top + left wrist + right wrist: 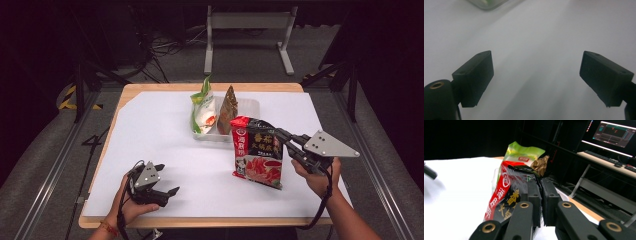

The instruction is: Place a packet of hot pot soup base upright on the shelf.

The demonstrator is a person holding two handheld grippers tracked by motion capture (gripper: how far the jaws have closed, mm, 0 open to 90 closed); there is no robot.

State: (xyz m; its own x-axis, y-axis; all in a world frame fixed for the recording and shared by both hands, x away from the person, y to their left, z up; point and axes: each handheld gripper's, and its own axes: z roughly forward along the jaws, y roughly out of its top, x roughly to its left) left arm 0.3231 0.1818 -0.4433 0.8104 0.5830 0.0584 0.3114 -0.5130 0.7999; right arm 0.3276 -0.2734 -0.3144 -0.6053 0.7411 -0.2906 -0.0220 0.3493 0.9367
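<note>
Two packets, a green one (203, 107) and a brown one (228, 111), stand upright in the clear tray (250, 107) at the far middle of the white table (165, 125). Right gripper (281, 137) is clamped on the right edge of the red pouch (257, 152), which is held upright just in front of the tray, its lower edge near the table. Left gripper (167, 179) is near the front left edge, jaws spread wide with nothing between them.

Glossy red-and-black foil pouch (258, 152), matt white table sheet (165, 135)
</note>
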